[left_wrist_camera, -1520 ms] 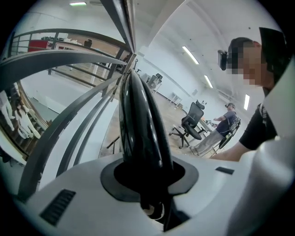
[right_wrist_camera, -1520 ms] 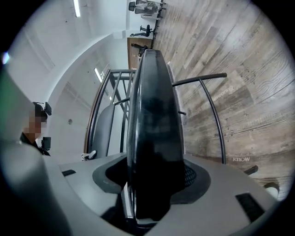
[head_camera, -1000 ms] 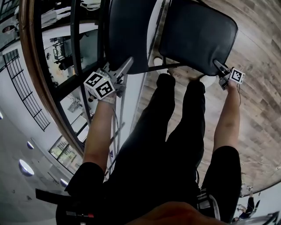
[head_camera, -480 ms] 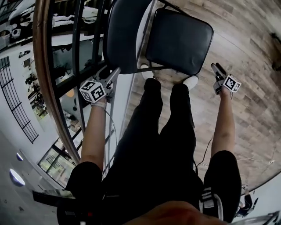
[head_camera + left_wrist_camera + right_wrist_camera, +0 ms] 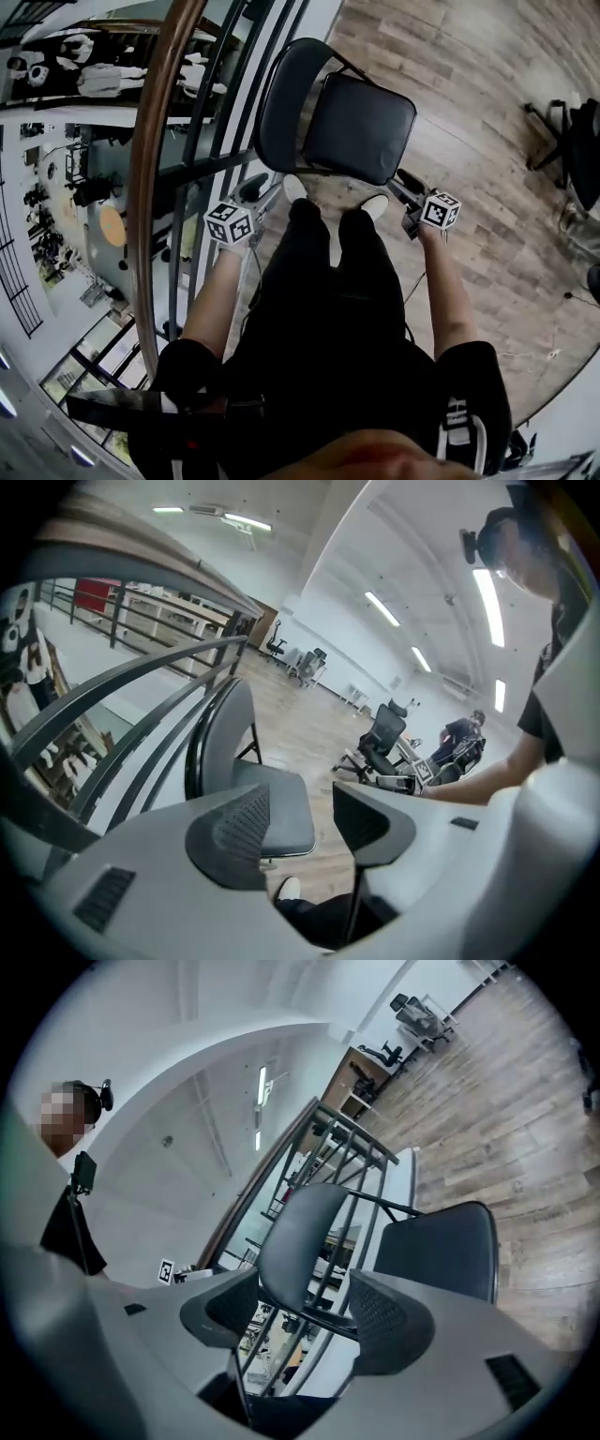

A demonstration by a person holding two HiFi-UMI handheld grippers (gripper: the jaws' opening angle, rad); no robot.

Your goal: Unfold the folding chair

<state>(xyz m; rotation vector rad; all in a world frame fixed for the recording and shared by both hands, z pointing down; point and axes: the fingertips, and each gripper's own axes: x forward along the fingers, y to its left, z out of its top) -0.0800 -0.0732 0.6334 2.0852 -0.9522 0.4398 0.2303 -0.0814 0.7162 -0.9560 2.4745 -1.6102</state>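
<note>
folding chair (image 5: 361,127): i see it unfolded, seat down, on the wood floor (image 5: 487,75); ahead of and below both grippers, touching neither.
left gripper (image 5: 300,806): jaws spread, have just been opening, nothing between them; railing (image 5: 155,159) to its left, chair ahead.
right gripper (image 5: 305,1309): jaws spread, have just been opening, empty; chair seat ahead.

Open-plan office, upper level: swivel chairs (image 5: 384,735), ceiling strip lights (image 5: 382,608), plank floor (image 5: 487,56), railing (image 5: 155,141) over lower floor.
</note>
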